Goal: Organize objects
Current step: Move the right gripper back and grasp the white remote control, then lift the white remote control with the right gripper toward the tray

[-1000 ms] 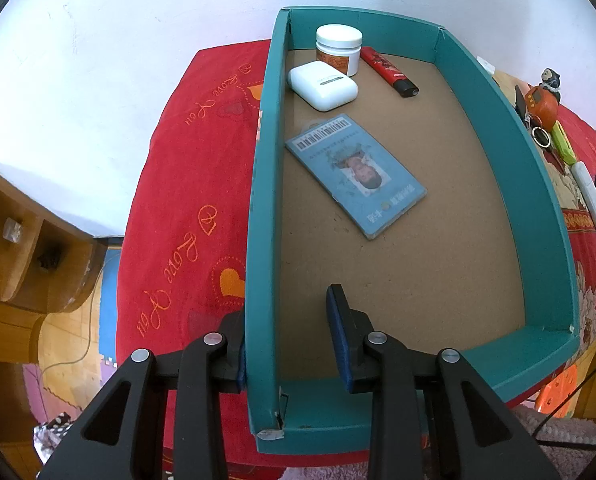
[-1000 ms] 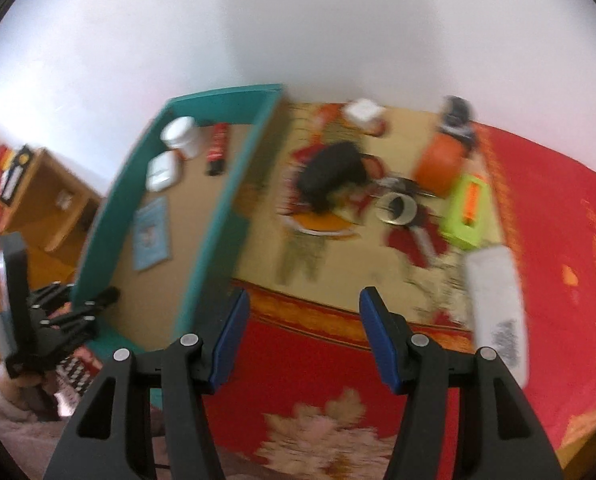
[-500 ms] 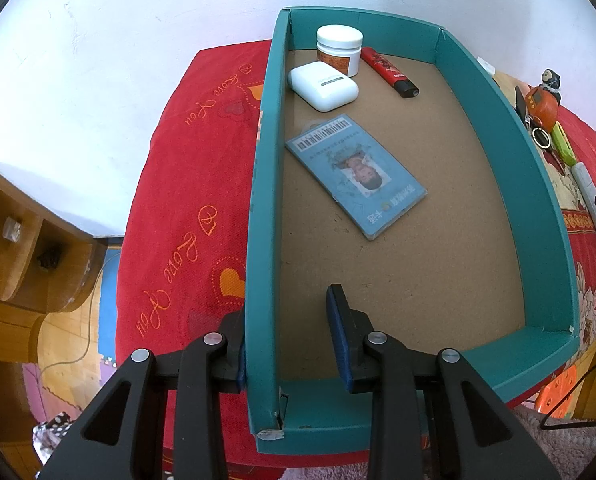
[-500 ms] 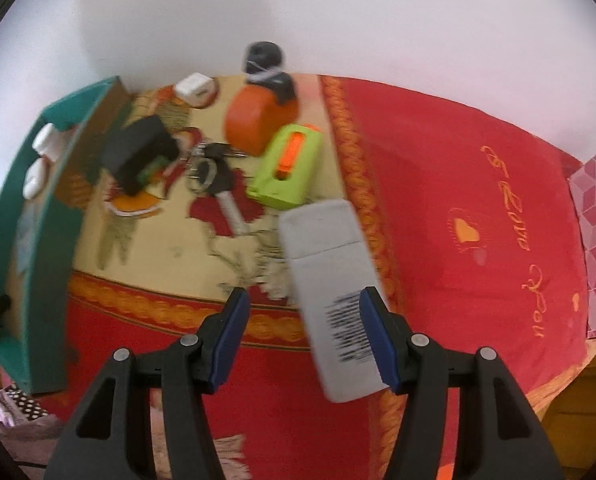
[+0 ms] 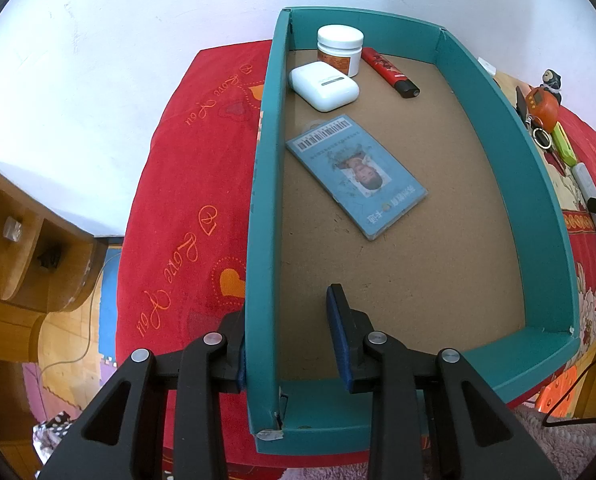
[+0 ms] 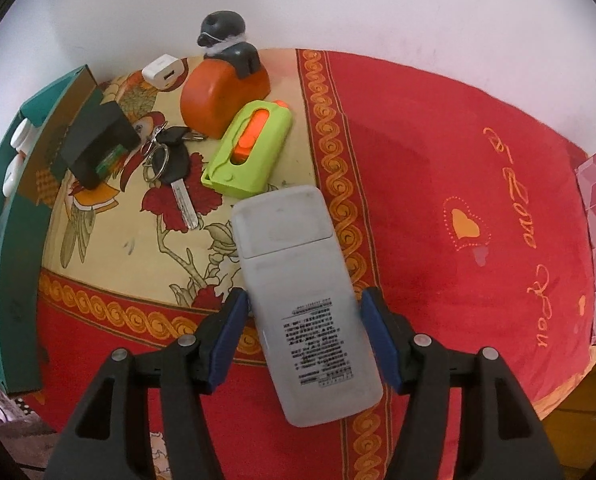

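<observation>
The left hand-held gripper (image 5: 290,336) is clamped on the left wall of the teal cardboard tray (image 5: 264,216), one blue pad outside the wall and one inside. The tray sits on the desk, on a red cloth with gold lettering (image 5: 186,216). On its brown floor lie a white round jar with an orange label (image 5: 340,50) in the far corner, a white rounded earbud case (image 5: 324,86) just in front of it, a red marker with a black cap (image 5: 390,74) to the right, and a pale blue ID card with a barcode (image 5: 356,176) nearer the middle.

To the right of the tray, on the cloth's flowered panel, lie a black box (image 6: 96,142), a black-headed key on a ring (image 6: 174,172), an orange tape measure (image 6: 222,92) and a lime-green cutter with an orange slider (image 6: 254,148).

The right hand-held gripper (image 6: 302,340) stands half open astride a grey-white remote control lying face down (image 6: 302,292); whether the pads touch its sides is unclear.
</observation>
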The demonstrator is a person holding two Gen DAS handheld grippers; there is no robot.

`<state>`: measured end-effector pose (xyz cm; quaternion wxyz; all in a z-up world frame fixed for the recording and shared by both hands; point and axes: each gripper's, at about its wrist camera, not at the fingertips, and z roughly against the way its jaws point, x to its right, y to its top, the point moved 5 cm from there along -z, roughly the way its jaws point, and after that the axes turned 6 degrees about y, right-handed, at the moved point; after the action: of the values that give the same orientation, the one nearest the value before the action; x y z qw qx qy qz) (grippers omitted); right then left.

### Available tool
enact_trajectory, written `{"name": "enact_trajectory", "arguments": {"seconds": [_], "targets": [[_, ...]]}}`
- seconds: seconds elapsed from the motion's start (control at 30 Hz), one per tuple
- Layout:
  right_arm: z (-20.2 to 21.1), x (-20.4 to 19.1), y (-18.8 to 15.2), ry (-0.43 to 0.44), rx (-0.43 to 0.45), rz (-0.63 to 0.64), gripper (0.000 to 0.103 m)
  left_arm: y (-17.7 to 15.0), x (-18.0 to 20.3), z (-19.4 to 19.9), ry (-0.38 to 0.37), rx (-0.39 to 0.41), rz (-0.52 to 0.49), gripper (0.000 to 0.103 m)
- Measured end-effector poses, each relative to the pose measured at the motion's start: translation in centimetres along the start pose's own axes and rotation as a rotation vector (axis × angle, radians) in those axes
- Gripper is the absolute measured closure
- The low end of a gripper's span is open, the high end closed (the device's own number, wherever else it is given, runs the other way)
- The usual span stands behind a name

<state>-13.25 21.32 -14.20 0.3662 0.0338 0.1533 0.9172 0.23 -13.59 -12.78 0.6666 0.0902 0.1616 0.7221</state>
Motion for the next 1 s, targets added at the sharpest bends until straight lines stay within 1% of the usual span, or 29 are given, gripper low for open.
{"name": "enact_trajectory", "arguments": {"seconds": [0.17,0.3,0.37,0.4,0.47,0.53,0.77,0.83,0.9,0.93,1.0], "targets": [[-0.3,-0.1,-0.2,-0.005,-0.019,0.006,0.043,-0.1,-0.1,0.1,0.001,-0.001,0.003,0.071],[-0.1,-0.7,-0.7,0.025,-0.049,0.009,0.042,-0.5,-0.2,0.3,0.002,-0.001,0.006,0.071],[-0.3,-1.0,-1.0,0.019,-0.064,0.028,0.041,-0.6,-0.1,0.4,0.003,-0.001,0.008,0.071],[-0.3,-1.0,-1.0,0.022,-0.057,0.025,0.041,-0.6,-0.2,0.4,0.003,-0.002,0.008,0.071],[-0.5,-0.5,-0.8,0.049,-0.058,-0.021,0.041,-0.8,-0.1,0.5,0.002,-0.002,0.009,0.071],[-0.6,-0.2,-0.6,0.059,-0.050,-0.053,0.039,-0.9,-0.2,0.6,0.002,-0.001,0.009,0.071],[-0.8,-0.1,-0.2,0.053,-0.061,-0.051,0.038,-0.9,-0.3,0.6,0.000,-0.002,0.011,0.071],[-1.2,0.2,0.7,0.053,-0.065,-0.052,0.039,-0.9,-0.3,0.6,0.000,-0.002,0.010,0.071],[-1.3,0.3,0.8,0.050,-0.067,-0.053,0.039,-0.9,-0.3,0.6,0.000,-0.002,0.010,0.071],[-1.4,-0.3,0.4,0.049,-0.068,-0.054,0.039,-0.9,-0.4,0.6,-0.001,-0.002,0.010,0.071],[-1.5,-0.5,0.5,0.049,-0.073,-0.058,0.039,-0.9,-0.5,0.7,-0.003,-0.003,0.010,0.071]]}}
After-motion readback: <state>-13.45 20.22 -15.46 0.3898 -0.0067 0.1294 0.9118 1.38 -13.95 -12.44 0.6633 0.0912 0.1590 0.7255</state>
